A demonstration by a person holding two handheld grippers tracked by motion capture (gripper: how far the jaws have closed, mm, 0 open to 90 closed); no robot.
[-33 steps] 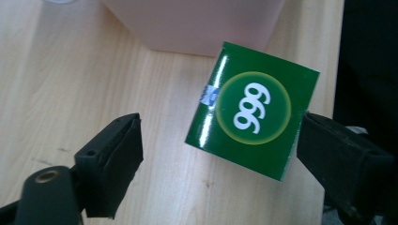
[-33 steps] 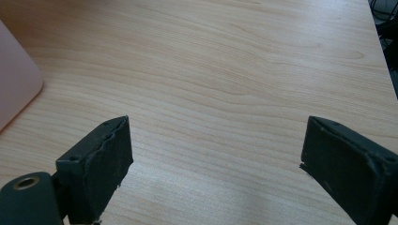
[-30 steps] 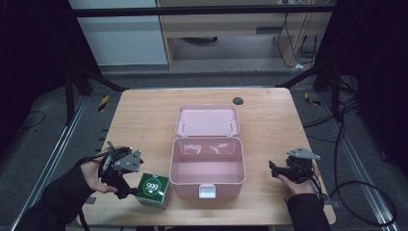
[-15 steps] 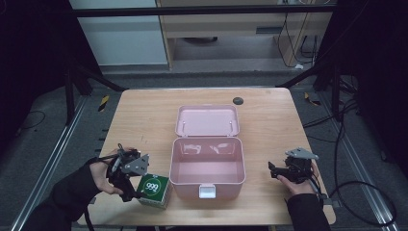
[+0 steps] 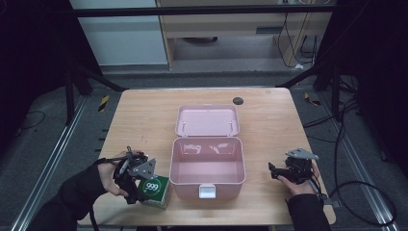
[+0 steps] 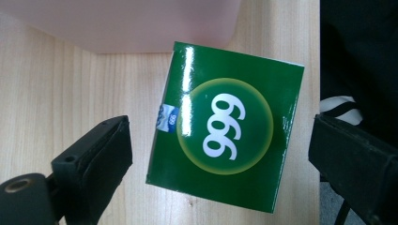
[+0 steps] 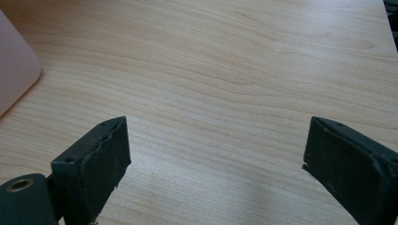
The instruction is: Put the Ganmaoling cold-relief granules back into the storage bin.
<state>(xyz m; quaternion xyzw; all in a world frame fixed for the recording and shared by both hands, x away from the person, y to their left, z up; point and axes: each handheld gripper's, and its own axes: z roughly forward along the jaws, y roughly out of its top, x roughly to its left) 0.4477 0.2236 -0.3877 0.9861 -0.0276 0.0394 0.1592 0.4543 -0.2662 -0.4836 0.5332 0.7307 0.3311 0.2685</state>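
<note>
A green carton marked 999 lies flat on the wooden table, against the front left corner of an open pink lunch box. My left gripper hovers over the carton pointing down. In the left gripper view the carton sits between the two jaws with gaps on both sides. The jaws have just been opening and my left gripper stands open. My right gripper rests open on the table right of the box, with bare wood between its jaws.
The pink box's lid lies folded back flat behind the empty base. A small dark round disc sits near the table's far edge. The carton is close to the table's front edge. The pink box's wall shows at the left of the right gripper view.
My left hand has moved right and slightly down, from beside the green carton to over it. The right hand has kept still.
</note>
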